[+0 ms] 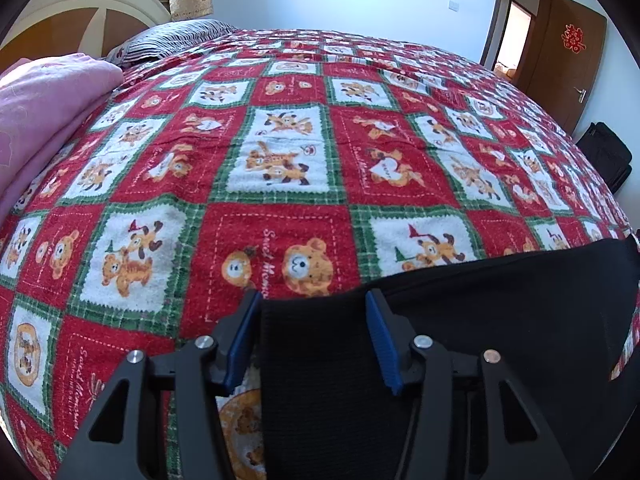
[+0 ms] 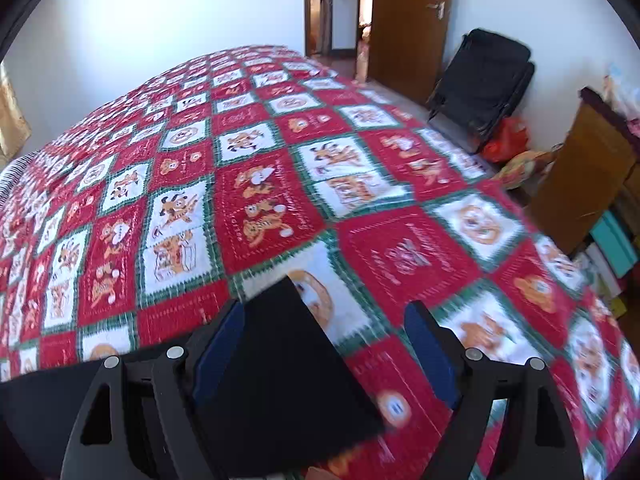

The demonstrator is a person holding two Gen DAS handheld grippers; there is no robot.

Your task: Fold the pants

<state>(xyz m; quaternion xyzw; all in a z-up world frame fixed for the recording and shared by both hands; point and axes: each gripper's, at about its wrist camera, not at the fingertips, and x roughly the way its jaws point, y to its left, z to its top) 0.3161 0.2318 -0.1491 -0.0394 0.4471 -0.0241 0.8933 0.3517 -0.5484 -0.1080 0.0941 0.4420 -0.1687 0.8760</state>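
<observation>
Black pants lie on bedspread, near edge of bed. Your left tool angles down at pants; black band of fabric fills gap between blue pads, jaws half spread; can't tell whether pads press. Your right tool tilts down, jaws spread wide, pants corner between pads, touching left pad, clear of right.

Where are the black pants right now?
The black pants lie at the near edge of the red bear-patterned blanket, low in both wrist views, with a part between each gripper's blue pads.
</observation>
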